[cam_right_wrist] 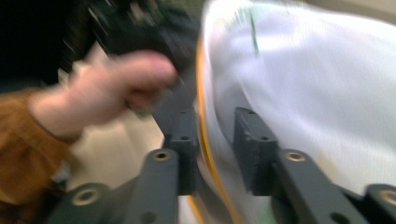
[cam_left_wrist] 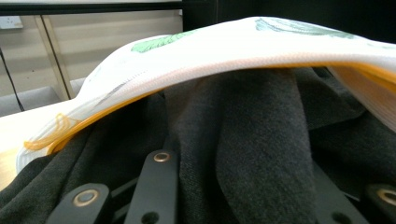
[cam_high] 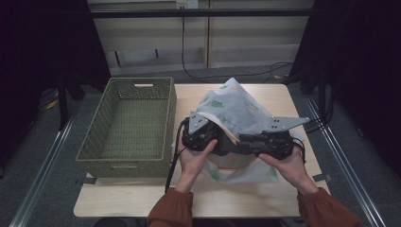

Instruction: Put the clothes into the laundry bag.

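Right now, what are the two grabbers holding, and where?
The right gripper has the white bag's orange-lined edge between its jaws. The left gripper is buried in dark cloth inside the bag; its grip cannot be told.

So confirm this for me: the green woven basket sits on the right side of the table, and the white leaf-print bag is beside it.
Wrong side. In the high view the green woven basket sits on the left side of the table; the white leaf-print bag is beside it, to its right.

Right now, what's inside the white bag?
Dark grey cloth lies inside the white bag, under its orange-lined rim. The bag covers the rest of its inside.
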A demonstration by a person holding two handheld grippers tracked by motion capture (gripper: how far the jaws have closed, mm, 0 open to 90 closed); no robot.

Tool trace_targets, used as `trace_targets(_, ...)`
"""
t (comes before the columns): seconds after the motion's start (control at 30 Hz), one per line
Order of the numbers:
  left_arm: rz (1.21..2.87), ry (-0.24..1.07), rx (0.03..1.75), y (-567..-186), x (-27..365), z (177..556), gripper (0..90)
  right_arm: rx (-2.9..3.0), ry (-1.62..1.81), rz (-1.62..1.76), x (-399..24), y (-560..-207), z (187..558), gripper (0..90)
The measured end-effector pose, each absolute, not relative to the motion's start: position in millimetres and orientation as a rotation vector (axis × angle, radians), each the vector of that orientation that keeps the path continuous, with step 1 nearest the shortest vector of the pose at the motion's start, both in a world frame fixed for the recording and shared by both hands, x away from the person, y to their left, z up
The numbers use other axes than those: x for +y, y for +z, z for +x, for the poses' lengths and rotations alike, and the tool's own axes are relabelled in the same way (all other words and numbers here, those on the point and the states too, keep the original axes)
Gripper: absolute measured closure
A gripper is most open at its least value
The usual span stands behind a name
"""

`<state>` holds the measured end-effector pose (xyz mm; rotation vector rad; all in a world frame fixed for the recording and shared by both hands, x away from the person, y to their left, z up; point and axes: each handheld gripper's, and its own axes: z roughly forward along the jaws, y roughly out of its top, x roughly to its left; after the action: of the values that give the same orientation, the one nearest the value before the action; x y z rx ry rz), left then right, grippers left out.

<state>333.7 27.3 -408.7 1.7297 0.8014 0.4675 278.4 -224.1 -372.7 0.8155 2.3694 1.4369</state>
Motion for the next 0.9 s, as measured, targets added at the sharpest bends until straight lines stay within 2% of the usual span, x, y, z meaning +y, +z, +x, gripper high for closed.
trace_targets(0.07, 1.719, 0.464, 0.812, -409.3, 32.0, 336.2, 70.5, 2.39, 1.403, 0.832, -226.6, -381.3, 279.8, 63.8)
trace_targets(0.13, 1.707, 0.468, 0.823, -409.0, 36.0, 337.4, 70.5, 2.402, 1.338, 0.828, -229.3, -388.2, 280.6, 65.7)
trace_targets(0.23, 1.696, 0.467, 0.831, -409.3, 39.6, 338.1, 70.4, 2.406, 1.27, 0.88, -237.7, -400.9, 284.7, 73.5)
trace_targets(0.27, 1.692, 0.47, 0.832, -409.7, 39.7, 338.7, 70.4, 2.415, 1.265, 0.888, -238.8, -404.0, 285.4, 80.6)
trace_targets(0.33, 1.685, 0.474, 0.832, -410.8, 37.6, 339.6, 70.5, 2.45, 1.267, 0.895, -238.1, -412.7, 286.4, 89.1)
trace_targets(0.5, 1.691, 0.525, 0.848, -415.7, 30.6, 342.4, 70.6, 2.546, 1.355, 0.856, -223.3, -411.3, 276.4, 90.0)
trace_targets(0.67, 1.769, 0.601, 0.807, -425.5, 18.1, 342.4, 70.8, 2.551, 1.559, 0.75, -214.2, -381.2, 260.8, 90.0)
trace_targets(0.73, 1.782, 0.569, 0.772, -429.3, 14.6, 341.5, 70.8, 2.541, 1.582, 0.739, -214.3, -375.4, 259.2, 90.0)
trace_targets(0.9, 1.905, 0.542, 0.653, -443.8, -0.9, 330.7, 70.2, 2.606, 1.473, 0.826, -218.6, -402.0, 269.1, 89.9)
